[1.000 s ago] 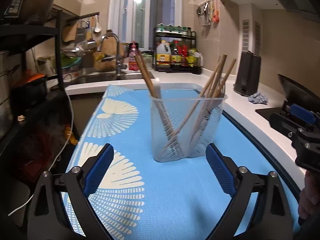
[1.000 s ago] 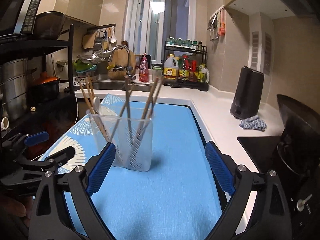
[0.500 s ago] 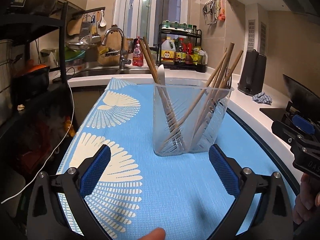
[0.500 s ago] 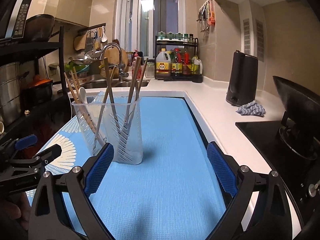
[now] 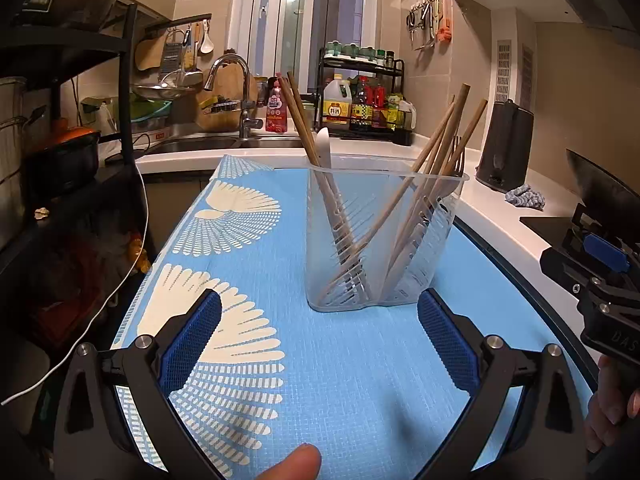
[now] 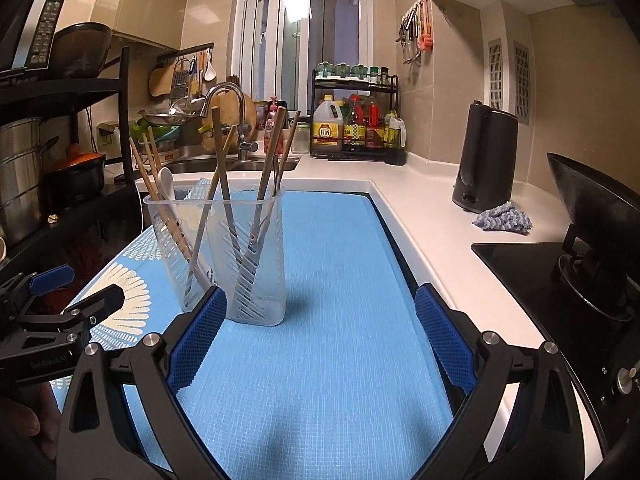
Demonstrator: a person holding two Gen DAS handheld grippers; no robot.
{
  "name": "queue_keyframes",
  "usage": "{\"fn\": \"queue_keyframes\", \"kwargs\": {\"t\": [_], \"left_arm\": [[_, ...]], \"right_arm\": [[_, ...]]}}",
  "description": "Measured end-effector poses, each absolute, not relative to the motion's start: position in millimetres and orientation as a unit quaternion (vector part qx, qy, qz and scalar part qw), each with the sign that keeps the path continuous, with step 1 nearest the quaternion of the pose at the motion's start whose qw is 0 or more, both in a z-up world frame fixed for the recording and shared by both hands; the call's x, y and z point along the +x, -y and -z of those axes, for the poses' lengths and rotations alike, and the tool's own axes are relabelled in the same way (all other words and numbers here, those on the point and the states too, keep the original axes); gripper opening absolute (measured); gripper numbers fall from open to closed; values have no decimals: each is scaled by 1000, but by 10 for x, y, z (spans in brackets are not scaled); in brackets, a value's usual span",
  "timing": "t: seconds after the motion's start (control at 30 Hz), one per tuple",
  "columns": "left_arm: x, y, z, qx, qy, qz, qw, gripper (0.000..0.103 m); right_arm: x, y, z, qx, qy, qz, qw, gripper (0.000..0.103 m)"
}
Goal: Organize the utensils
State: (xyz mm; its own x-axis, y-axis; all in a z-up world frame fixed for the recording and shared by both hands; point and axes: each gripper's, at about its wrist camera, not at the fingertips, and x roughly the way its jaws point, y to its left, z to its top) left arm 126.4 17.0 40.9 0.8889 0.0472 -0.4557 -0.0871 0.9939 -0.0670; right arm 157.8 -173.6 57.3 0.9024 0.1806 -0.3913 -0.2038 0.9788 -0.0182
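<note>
a see-through plastic utensil holder with slits in its sides (image 5: pixel 382 236) stands upright on a light blue mat with white fan shapes (image 5: pixel 248 344). the mat lies flat on a white kitchen counter (image 6: pixel 424 208).

inside the holder are long brown wooden chopsticks (image 5: pixel 436 152) that lean out over the rim in different ways. a white plastic spoon (image 5: pixel 323 142) stands in the left part of the holder next to two of the chopsticks. a grey metal fork (image 5: pixel 458 164) leans in the right part, and only its top shows clearly.

the left gripper with black arms and blue bumpy pads (image 5: pixel 320 326) is wide open and holds nothing. it hangs just above the mat, near the front of the holder, and does not touch it. a fingertip shows at the bottom edge of the left view.

the right gripper with the same black arms and blue pads (image 6: pixel 318 322) is also wide open and holds nothing. in the right wrist view the holder (image 6: pixel 216 256) sits just past its left pad, and i cannot tell if they touch.

a tall black electric kettle (image 6: pixel 484 156) stands on the counter to the right, with a crumpled blue-grey cloth (image 6: pixel 502 218) just beside it. a shiny metal tap (image 6: pixel 228 116) curves over the sink behind the mat.
</note>
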Motion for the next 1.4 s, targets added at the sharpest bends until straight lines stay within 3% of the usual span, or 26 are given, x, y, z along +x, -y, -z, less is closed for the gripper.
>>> {"fn": "queue_keyframes", "kwargs": {"t": [1.4], "left_arm": [[1203, -192, -461, -49, -205, -28, 977, 96]], "right_arm": [[1599, 1731, -564, -30, -198, -102, 974, 98]]}}
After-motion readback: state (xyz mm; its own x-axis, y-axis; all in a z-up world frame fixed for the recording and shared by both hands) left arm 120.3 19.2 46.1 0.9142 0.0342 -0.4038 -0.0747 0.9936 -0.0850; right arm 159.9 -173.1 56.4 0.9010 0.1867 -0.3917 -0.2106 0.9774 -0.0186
